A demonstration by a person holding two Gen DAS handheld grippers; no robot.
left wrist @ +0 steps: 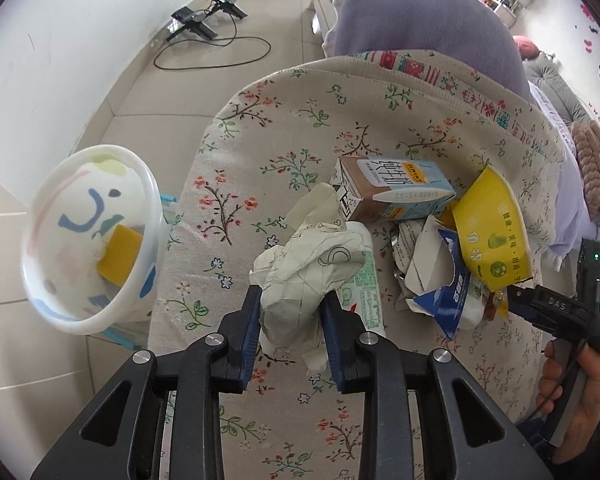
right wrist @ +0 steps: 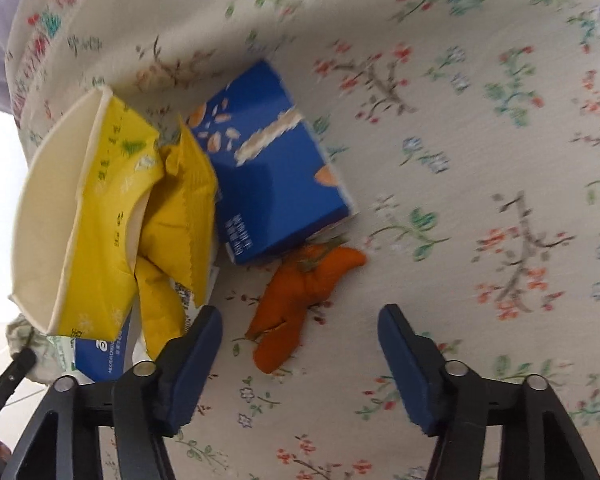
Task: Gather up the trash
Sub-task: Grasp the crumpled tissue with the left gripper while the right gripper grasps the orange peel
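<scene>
Left tongs (left wrist: 290, 312) clenched on crumpled paper (left wrist: 304, 268) — lifted clear of desk (left wrist: 260, 128), bin (left wrist: 88, 236) waiting alongside. Right tongs (right wrist: 300, 344) released, straddling orange peel (right wrist: 300, 296) — likely next pick.

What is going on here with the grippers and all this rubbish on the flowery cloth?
A person is clearing trash off a floral cloth. The left gripper is shut on a crumpled paper wad, with a white bin off to its left that already holds a yellow piece. The right gripper is open, hovering near an orange peel beside a blue carton and a torn yellow cup. A milk carton also waits in the pile.
</scene>
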